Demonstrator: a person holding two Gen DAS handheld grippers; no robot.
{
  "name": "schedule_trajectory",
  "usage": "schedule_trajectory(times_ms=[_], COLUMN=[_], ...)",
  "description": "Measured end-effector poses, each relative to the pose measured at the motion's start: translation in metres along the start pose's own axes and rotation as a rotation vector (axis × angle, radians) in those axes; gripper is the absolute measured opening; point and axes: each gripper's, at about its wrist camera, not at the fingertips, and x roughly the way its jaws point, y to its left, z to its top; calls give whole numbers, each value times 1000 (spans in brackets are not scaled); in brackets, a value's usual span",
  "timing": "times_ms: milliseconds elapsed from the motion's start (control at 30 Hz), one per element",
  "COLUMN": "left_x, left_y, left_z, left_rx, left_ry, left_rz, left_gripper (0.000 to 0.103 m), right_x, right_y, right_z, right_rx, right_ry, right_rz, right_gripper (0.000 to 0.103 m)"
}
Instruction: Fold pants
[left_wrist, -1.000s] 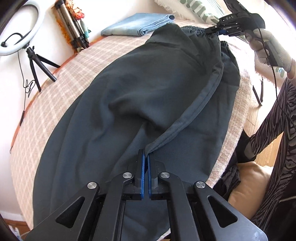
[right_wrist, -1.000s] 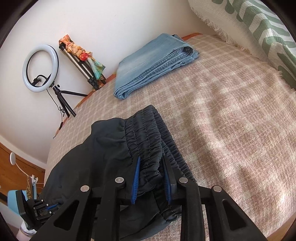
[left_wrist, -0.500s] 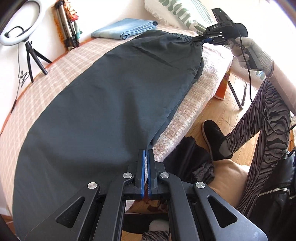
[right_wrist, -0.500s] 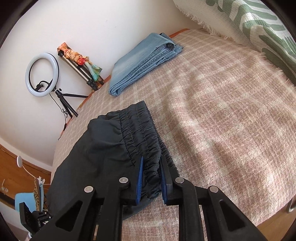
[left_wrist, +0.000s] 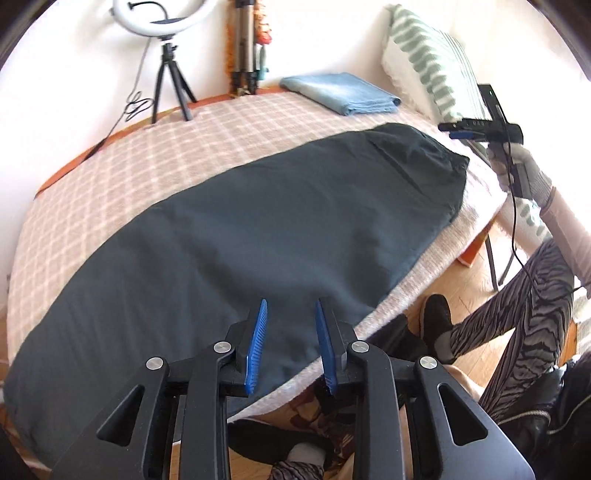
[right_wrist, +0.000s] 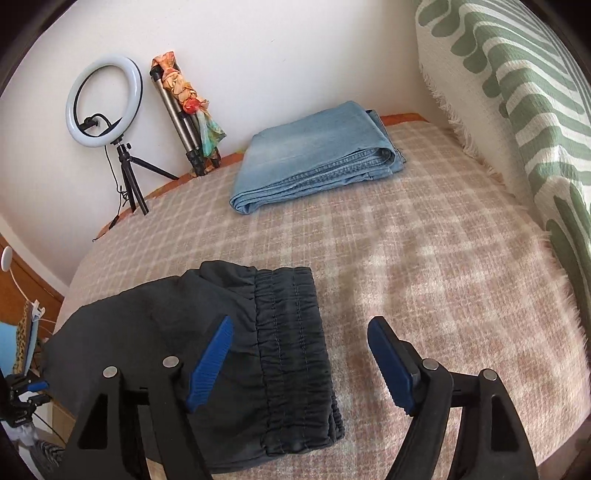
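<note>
With the pants (left_wrist: 258, 229) lying lengthwise along the bed (right_wrist: 424, 240), we hold both grippers' fingers (left_wrist: 256, 341) wide, gripping nothing, ready for the next fold.

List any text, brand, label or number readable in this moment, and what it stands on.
None can be read.
Small light marks on the side of the right tongs, seen from the left wrist view: too blurred to read.
Dark pants, folded jeans, ring light: no visible print.
</note>
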Motion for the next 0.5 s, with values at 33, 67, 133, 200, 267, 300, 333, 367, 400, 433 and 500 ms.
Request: schedule_trajectory(times_ms=[33,67,133,200,267,300,333,367,400,433,500], left_x=[-1,-1,4,14,24,29,34,41,47,53,66], left_y=[10,19,28,26,15,8,0,-9,-17,-25,-44], left_z=[-1,-1,-3,-1,3,6,8,12,15,17,20], left_rx=[-41,-73,-110,-127,-116,-104,-91,-73,-57,-39,16], left_ry=[-7,-12,-18,-14,-15,-17,-15,-11,-6,5,38], left_rz=[4,8,19,3,-34,-53,-79,-103,-122,-149,-192], left_gripper=[25,25,25,25,25,25,25,25,25,25,25], right_x=[12,24,50,71,78,79,82,84,84,85,85], right_y=[-1,-3,-11,-21,-26,-26,-26,-26,-26,-26,-23], right_z=[7,13,21,25,31,35,38,39,40,40,37], right_rx=[-6,-2,34,95,127,129,132,142,148,151,154], right_ry=[19,43,97,130,130,142,158,166,164,164,175], right_rz=[11,35,79,138,182,201,227,243,249,269,313], right_gripper=[82,83,83,83,88,89,89,89,89,89,87])
